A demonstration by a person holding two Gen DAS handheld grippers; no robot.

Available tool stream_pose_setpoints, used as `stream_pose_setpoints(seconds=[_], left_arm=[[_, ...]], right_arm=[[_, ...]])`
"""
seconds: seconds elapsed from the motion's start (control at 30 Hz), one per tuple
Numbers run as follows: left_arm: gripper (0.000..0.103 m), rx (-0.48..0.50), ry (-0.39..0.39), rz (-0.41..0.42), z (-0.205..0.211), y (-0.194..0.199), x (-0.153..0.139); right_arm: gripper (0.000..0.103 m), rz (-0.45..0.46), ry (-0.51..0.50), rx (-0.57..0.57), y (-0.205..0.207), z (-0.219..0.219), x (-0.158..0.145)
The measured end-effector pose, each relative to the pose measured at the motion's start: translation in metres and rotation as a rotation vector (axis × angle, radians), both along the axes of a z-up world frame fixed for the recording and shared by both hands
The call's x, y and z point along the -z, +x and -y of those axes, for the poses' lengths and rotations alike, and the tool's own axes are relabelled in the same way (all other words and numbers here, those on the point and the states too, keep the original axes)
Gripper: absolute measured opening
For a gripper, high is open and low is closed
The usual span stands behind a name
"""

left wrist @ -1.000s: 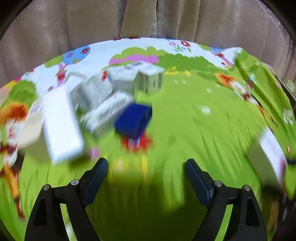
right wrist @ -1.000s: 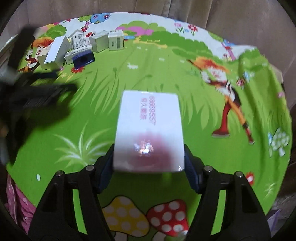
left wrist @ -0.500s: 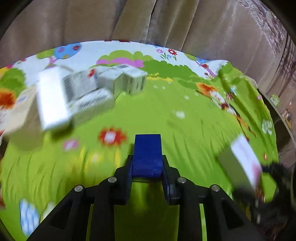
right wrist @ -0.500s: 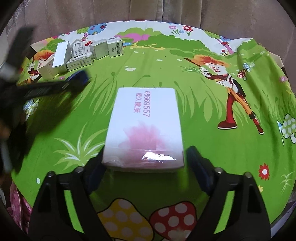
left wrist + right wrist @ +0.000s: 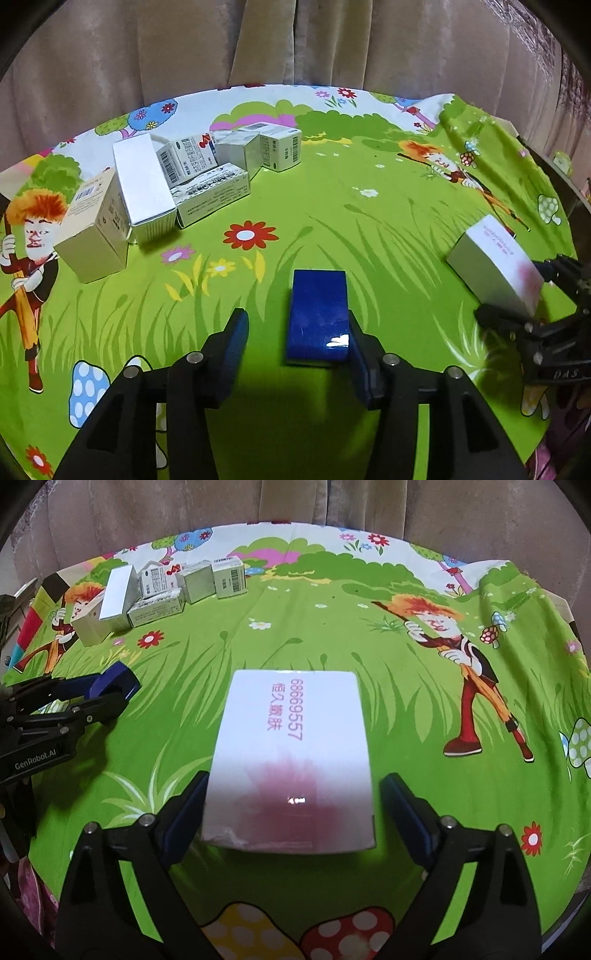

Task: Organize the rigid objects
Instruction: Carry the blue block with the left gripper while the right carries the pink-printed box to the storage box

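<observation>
A small dark blue box (image 5: 319, 314) lies on the green cartoon cloth between the fingers of my left gripper (image 5: 295, 317). Those jaws are opening: the right pad still touches the box, the left pad stands well clear. A white box with pink print (image 5: 291, 746) rests on the cloth inside my right gripper (image 5: 295, 779), whose jaws are closing. The left pad sits at the box's edge, and a gap remains on the right. The left wrist view shows the white box (image 5: 495, 266) at the far right.
Several white and silver cartons (image 5: 184, 184) cluster at the back left of the cloth, also seen as cartons (image 5: 159, 590) from the right wrist. A beige curtain (image 5: 295, 44) hangs behind. The cloth's edge (image 5: 546, 170) drops off at the right. My left gripper (image 5: 110, 690) appears at the left.
The left gripper closed on the blue box by the cartons, carried it toward the middle, and has now opened around it. The right gripper released the white box, then narrowed slightly.
</observation>
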State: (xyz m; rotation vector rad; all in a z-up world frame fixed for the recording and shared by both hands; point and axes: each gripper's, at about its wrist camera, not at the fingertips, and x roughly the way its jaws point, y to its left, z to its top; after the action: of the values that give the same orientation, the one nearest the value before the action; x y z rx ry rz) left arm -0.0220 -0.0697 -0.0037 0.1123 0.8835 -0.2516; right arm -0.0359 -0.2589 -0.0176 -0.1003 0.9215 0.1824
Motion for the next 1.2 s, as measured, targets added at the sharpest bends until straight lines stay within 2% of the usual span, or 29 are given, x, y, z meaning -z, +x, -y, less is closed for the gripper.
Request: stream_pose_setpoints(seconds=[0.03,0.07,0.1,0.13,0.4,0.73,0.87,0.97,1.2], left_arm=[[0.051,0.000,0.007,0.002,0.001,-0.001,0.000],[0.051,-0.001,0.007,0.002,0.001,-0.001,0.000],[0.045,-0.001,-0.002,0.001,0.001,-0.001,-0.001],[0.028,-0.001,-0.006,0.005,0.001,-0.001,-0.001],[0.029,-0.005,0.000,0.010,0.003,-0.002,-0.001],[0.029,-0.024,0.029,0.017,0.003,-0.005,-0.002],[0.029,-0.040,0.001,-0.002,0.002,-0.027,-0.003],[0.029,-0.039,-0.007,-0.008,0.002,-0.049,-0.004],[0.029,-0.035,0.001,-0.013,0.001,-0.081,-0.007]], right_arm=[[0.082,0.004,0.001,0.001,0.001,0.000,-0.001],[0.074,0.009,0.001,0.003,0.002,-0.001,-0.002],[0.069,0.015,0.001,0.002,0.002,-0.002,-0.003],[0.069,0.019,-0.008,-0.003,0.003,-0.004,-0.003],[0.069,0.062,-0.017,-0.005,-0.001,-0.006,-0.002],[0.069,0.066,-0.019,0.011,-0.003,-0.006,-0.001],[0.069,0.028,0.021,0.018,-0.016,-0.007,-0.004],[0.069,0.039,-0.002,-0.021,-0.033,-0.019,-0.008],[0.069,0.066,0.034,-0.050,-0.056,-0.025,-0.025]])
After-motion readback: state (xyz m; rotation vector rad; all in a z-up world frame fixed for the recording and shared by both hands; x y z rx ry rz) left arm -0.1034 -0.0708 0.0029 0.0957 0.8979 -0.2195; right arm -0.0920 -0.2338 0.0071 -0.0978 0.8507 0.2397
